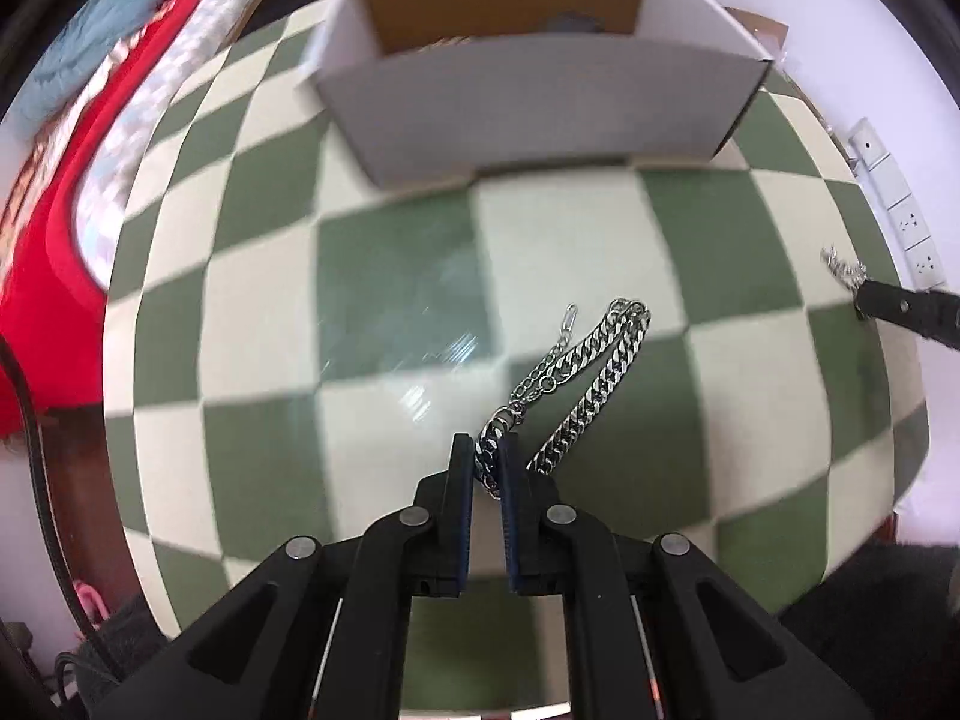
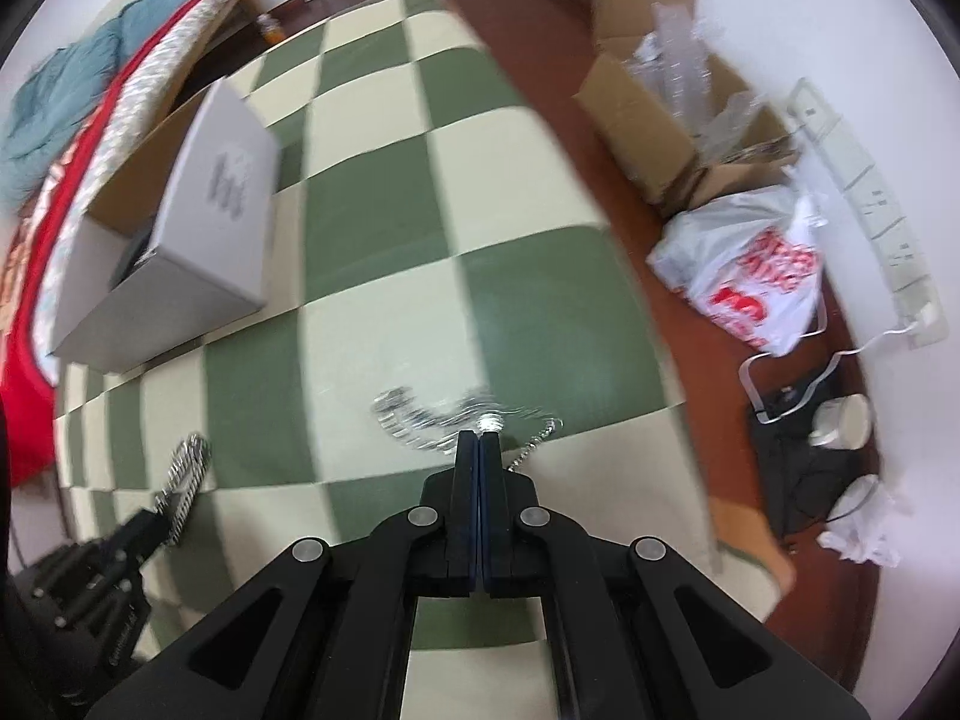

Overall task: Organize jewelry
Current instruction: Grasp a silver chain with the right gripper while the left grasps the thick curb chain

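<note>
My left claw (image 1: 487, 463) is clamped on one end of a silver curb-link chain (image 1: 591, 369), which trails toward mid-frame over the green checkered surface (image 1: 396, 276). My right claw (image 2: 480, 441) is pressed together on a second, blurred chain (image 2: 432, 411) at that view's centre. The white cardboard box (image 1: 540, 102) sits at the top of the left view; I judge either chain could slip from such a narrow pinch, or snag the box rim.

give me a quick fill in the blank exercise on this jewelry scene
1. The left tool is shut on a thick silver curb-link ____.
2. The tablecloth has a green and cream ____ pattern.
3. The open white cardboard box stands ____ the table.
4. The right tool grips a blurred piece of ____ jewelry.

Missing words: chain; checkered; on; silver
</note>
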Action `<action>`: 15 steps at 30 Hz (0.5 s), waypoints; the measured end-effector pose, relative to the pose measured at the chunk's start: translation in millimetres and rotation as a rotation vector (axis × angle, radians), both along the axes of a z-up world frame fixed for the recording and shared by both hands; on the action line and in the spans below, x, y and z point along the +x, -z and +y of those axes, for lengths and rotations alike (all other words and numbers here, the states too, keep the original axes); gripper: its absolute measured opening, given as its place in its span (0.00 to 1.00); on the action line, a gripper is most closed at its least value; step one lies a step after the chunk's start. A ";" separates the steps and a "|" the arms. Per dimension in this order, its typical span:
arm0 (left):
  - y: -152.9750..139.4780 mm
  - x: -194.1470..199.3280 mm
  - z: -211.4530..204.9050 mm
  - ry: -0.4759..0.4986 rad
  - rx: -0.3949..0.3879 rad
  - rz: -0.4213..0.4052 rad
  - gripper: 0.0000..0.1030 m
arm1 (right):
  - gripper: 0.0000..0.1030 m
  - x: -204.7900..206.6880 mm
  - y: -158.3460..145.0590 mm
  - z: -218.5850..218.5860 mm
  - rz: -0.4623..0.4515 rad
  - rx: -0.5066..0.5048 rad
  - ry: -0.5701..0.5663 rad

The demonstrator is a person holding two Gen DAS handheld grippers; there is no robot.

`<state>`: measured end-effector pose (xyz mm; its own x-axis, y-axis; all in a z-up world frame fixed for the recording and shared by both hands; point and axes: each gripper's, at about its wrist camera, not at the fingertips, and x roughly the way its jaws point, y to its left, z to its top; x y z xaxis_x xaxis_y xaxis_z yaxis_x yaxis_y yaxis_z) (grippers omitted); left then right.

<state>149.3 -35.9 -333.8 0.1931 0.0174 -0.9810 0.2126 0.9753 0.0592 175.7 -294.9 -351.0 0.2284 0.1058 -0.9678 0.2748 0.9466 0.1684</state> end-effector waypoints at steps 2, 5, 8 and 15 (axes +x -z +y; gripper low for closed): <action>1.4 -2.3 15.1 -0.019 -0.047 0.025 0.06 | 0.00 0.0 0.8 8.1 0.016 0.026 -0.031; 2.3 3.7 27.3 -0.053 -0.116 0.054 0.10 | 0.11 -2.5 -2.1 8.6 0.016 0.040 -0.017; 3.1 12.1 32.0 -0.070 -0.170 0.074 0.14 | 0.58 -3.0 -7.4 6.6 0.002 0.008 -0.001; 12.8 13.8 -13.7 0.099 -0.082 0.080 0.79 | 0.61 8.0 -1.8 6.4 0.019 -0.052 -0.006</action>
